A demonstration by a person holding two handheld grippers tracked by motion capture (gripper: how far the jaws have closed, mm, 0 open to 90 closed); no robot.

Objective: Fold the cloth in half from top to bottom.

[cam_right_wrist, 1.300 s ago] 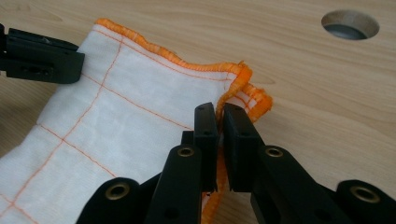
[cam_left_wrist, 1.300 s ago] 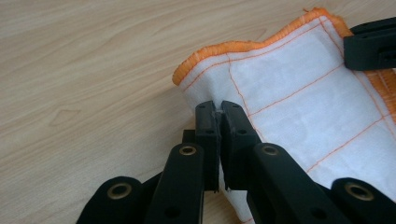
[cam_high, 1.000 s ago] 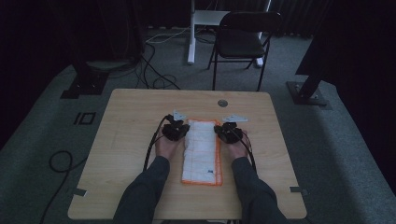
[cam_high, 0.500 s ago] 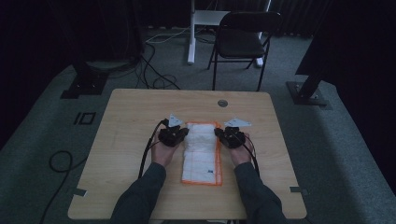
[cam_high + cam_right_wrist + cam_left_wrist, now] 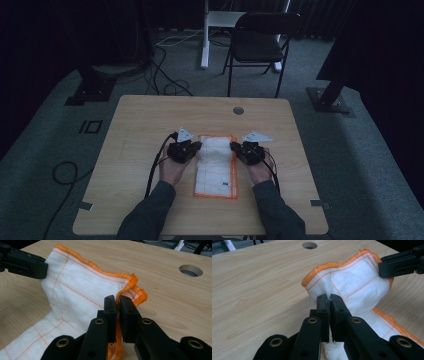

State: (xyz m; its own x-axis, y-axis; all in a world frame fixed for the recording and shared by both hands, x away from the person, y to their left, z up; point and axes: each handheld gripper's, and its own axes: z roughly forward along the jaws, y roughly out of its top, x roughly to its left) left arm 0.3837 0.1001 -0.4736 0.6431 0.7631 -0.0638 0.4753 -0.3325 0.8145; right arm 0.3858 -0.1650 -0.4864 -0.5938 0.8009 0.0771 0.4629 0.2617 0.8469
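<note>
A white cloth (image 5: pixel 216 165) with an orange hem and thin orange lines lies in the middle of the wooden table (image 5: pixel 150 120). My left gripper (image 5: pixel 198 145) is shut on the cloth's far left edge, and my right gripper (image 5: pixel 233 146) is shut on its far right edge. Up close in the left gripper view, the left gripper (image 5: pixel 329 300) pinches the cloth (image 5: pixel 352 282), whose far end is lifted off the wood. Seen from the right gripper view, the right gripper (image 5: pixel 117 301) pinches the hemmed corner of the cloth (image 5: pixel 75 290).
A round cable hole (image 5: pixel 238 110) sits in the table beyond the cloth. A folding chair (image 5: pixel 260 42) and a white desk leg (image 5: pixel 205 35) stand behind the table. Cables (image 5: pixel 165 80) lie on the floor at the left.
Both grippers have drawn back toward me from the cloth's far end, bringing its far edge with them and raising it off the table.
</note>
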